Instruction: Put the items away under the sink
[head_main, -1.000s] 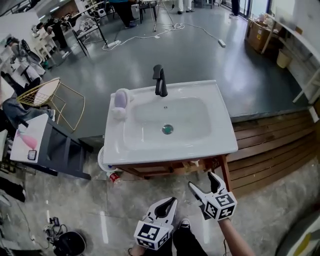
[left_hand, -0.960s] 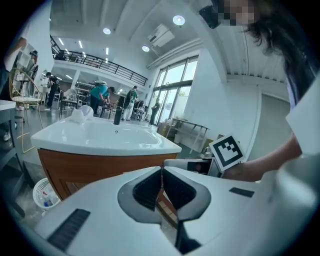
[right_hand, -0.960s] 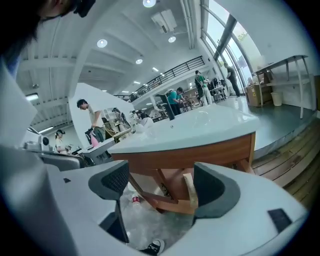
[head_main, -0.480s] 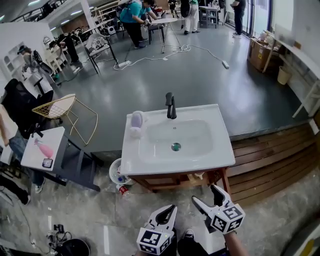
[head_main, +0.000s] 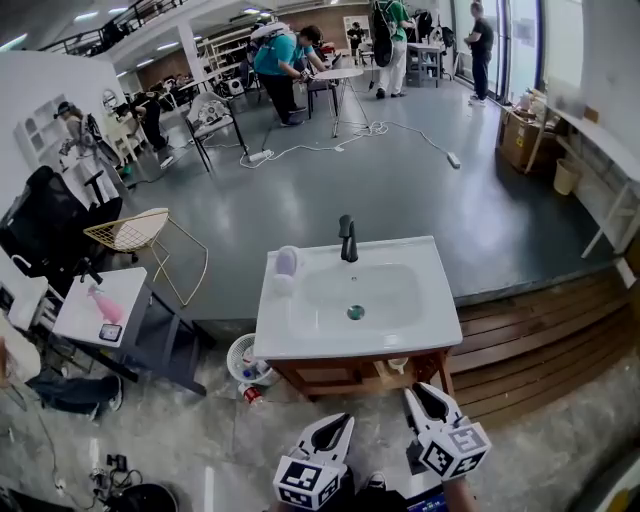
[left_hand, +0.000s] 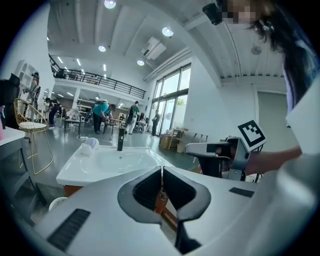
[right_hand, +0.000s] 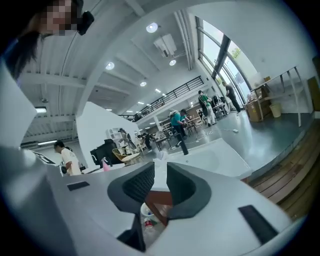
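Sink (head_main: 350, 342) white, atop wooden cabinet (head_main: 340, 376); glossy grey floor (head_main: 430, 190); wooden decking (head_main: 530, 340) right.

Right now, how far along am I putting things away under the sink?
Done: nothing that shows; under the sink is mostly hidden. In hand: nothing; the left gripper is shut and empty, the right gripper has just been closing its jaws on nothing. Left: the pale item on the sink's rim, perhaps the basket and red-capped bottle on the floor beside it.
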